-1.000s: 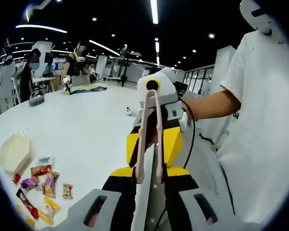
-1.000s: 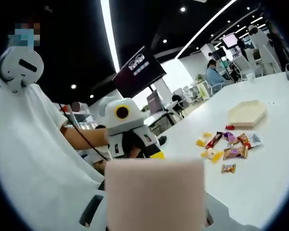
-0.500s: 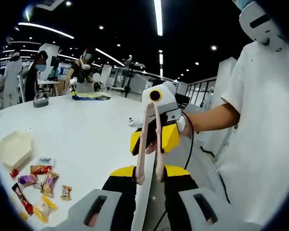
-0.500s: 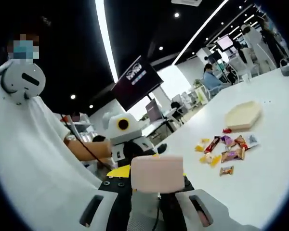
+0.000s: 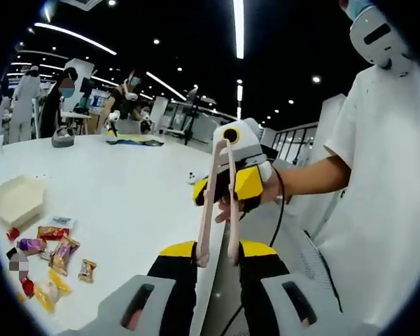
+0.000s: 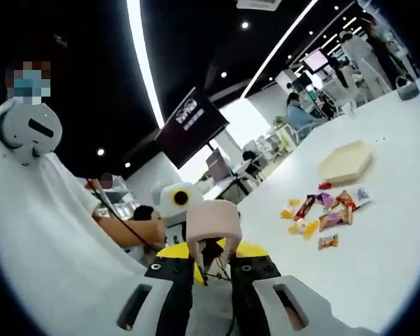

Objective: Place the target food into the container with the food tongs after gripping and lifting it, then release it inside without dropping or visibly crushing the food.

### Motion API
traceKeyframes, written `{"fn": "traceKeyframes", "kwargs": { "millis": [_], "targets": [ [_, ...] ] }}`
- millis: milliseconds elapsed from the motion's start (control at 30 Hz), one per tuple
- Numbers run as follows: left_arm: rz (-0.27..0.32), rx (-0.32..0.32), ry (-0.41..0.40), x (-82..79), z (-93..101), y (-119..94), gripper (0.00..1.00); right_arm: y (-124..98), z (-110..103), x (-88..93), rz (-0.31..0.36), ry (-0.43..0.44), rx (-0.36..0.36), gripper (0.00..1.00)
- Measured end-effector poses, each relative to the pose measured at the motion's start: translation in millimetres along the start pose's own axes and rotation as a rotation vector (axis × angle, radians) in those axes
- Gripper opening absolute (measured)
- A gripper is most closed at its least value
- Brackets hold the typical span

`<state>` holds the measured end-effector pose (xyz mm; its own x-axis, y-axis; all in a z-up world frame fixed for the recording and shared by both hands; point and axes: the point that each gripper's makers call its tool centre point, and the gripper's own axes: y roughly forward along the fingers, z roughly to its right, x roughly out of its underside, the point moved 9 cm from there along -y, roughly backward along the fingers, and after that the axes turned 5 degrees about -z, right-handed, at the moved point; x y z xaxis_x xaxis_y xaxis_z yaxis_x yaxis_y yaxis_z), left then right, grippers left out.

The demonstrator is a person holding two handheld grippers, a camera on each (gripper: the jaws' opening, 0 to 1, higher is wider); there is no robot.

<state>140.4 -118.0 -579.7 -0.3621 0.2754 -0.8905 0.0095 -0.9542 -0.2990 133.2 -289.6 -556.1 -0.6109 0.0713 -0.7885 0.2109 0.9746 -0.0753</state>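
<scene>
Snacks (image 5: 47,255) on table (image 5: 126,196), well apart from left gripper (image 5: 215,262).

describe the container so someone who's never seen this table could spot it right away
On the big white table, look just beyond the scatter of wrapped snacks, on the side away from the person. The container is a shallow, pale cream tray with angled, roughly hexagonal sides. Unlike the colourful wrappers, it is plain, larger and open.
</scene>
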Motion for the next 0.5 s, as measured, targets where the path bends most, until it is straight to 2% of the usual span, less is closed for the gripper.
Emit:
{"fn": "traceKeyframes", "kwargs": {
  "millis": [100, 167, 200, 267, 300, 333, 367, 433, 500],
  "targets": [
    [-0.014, -0.017, 0.015, 0.0, -0.4, 3, 0.22, 1, -1, -0.2, -0.001, -0.026, 0.018, 0.19],
    [-0.032, -0.032, 0.027, 2.3, -2.2, 4, 0.26, 1, 1, 1.0, -0.025, -0.081, 0.045, 0.20],
    [-0.032, -0.078, 0.038, 4.0, -6.3, 3, 0.27, 0, 2, 2.0, -0.019, -0.091, 0.073, 0.20],
    [-0.037, -0.098, 0.036, 6.9, -8.3, -1, 0.23, -1, 3, 1.5, -0.017, -0.107, 0.087, 0.18],
    [-0.049, -0.109, 0.029, 9.5, -9.5, -4, 0.23, -4, 6, 1.7, -0.027, -0.102, 0.126, 0.18],
    [-0.045, -0.106, 0.028, 9.8, -9.1, -5, 0.21, -5, 6, 1.9, -0.027, -0.098, 0.123, 0.17],
    [-0.053, -0.109, 0.018, 12.1, -9.6, -10, 0.18, -8, 8, 2.2, -0.021, -0.106, 0.150, 0.16],
    [-0.056, -0.124, 0.013, 14.1, -10.2, -17, 0.15, -13, 11, 4.6, -0.041, -0.053, 0.186, 0.14],
    [-0.051, -0.134, 0.002, 14.3, -10.9, -22, 0.15, -13, 8, 6.8, -0.061, -0.055, 0.123, 0.13]
  ]
}}
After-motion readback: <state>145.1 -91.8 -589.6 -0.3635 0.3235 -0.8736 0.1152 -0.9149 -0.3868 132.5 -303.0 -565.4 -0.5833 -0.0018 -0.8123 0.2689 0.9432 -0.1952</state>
